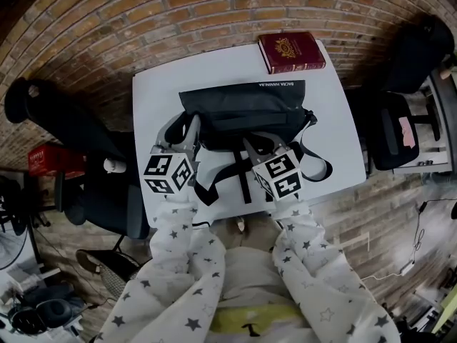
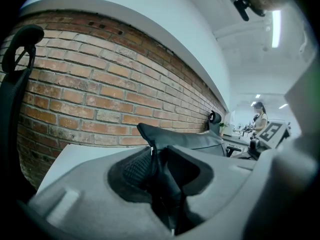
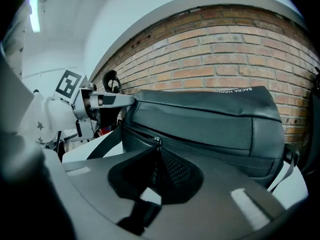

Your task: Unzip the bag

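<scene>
**Head view.** A dark office chair (image 1: 68, 123) stands at the left edge of the frame, beside the white table (image 1: 153, 91). Left of centre, the left gripper (image 1: 187, 130) has its jaws on the left end of the black bag (image 1: 243, 106), with its marker cube (image 1: 169, 174) just below. The bag lies across the middle of the table, long side running left to right, with white lettering along its upper edge. The right gripper (image 1: 255, 146) meets the bag's lower edge just right of centre. Loose straps (image 1: 314, 168) trail over the table towards the lower right. A red book (image 1: 291, 51) lies at the table's upper right corner, apart from the bag. A second chair (image 1: 396, 131) stands at the right edge. Star-patterned sleeves (image 1: 175, 263) run up from the bottom of the frame to both grippers.

**Left gripper view.** At lower centre the jaws are clamped on a fold of the bag's black fabric, and the bag's corner (image 2: 150, 134) rises above them. A brick wall (image 2: 95, 94) fills the left half.

**Right gripper view.** At upper left, the left gripper grips the bag's end. At lower centre, the right gripper's jaws pinch the zipper pull (image 3: 157, 143). The metal slider sits just above them on the zip line along the bag's front. How far the zip stands open cannot be determined.
</scene>
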A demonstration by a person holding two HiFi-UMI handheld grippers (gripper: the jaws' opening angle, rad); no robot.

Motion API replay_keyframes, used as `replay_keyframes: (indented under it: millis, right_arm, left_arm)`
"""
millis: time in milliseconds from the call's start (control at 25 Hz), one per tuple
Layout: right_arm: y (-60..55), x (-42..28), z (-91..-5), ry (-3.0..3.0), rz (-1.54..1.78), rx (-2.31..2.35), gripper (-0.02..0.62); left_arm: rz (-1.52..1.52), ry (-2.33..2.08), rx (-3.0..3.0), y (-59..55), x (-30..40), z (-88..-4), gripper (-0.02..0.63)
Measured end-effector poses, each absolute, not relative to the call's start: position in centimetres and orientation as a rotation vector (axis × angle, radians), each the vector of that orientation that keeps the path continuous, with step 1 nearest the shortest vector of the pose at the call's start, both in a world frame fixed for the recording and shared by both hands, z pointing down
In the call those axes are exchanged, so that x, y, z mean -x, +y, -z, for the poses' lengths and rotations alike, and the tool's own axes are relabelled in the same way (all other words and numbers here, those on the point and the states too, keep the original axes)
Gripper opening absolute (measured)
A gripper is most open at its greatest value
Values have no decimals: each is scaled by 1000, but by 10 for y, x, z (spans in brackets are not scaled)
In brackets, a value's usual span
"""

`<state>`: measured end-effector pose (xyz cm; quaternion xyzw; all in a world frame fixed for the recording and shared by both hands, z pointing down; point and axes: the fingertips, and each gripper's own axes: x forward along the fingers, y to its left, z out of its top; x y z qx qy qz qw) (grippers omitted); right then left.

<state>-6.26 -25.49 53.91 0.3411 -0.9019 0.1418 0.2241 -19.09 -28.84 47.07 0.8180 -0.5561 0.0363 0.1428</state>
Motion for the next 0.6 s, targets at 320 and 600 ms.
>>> replay_keyframes:
  millis: [320, 600]
  right_arm:
    - [-256, 53, -538, -2474, -392, -977, 37]
    - [-259, 37, -538, -2456, -406, -1031, 37]
  left_arm:
    - [-105, -1631, -2345, -288, 192, -470, 100]
    - [-105, -1653, -2333, -288, 192, -470, 100]
